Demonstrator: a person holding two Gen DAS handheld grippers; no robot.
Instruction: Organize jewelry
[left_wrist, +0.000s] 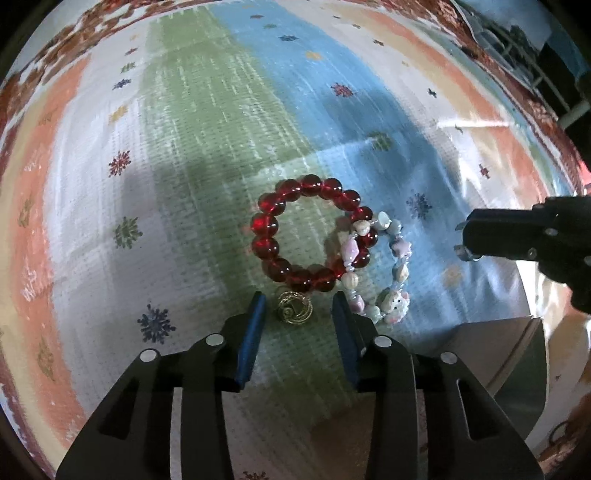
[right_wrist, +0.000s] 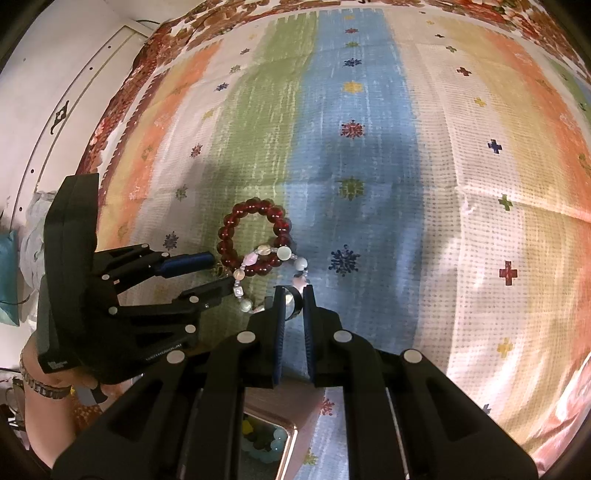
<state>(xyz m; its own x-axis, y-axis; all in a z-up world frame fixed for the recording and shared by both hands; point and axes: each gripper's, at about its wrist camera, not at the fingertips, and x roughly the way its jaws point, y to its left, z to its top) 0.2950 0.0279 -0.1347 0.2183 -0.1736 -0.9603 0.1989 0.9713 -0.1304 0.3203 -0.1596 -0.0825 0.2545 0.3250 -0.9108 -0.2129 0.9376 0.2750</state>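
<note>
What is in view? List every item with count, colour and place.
red bracelet: one, dark red, mid-cloth
pastel bracelet: one, pink, blue and white, overlapping the red bracelet
gold wire piece: one, gold, between the left tool fingers
band ring: one, silvery, pinched in the right tool
tray: one, rose-rimmed, under the right tool, holding beads
cloth: one, striped, beneath everything
left tool: black, open
right tool: black, shut on the band ring

Home room, patterned striped tablecloth (right_wrist: 369, 110), white panelled wall (right_wrist: 55, 74), teal cushion (right_wrist: 7, 277)
</note>
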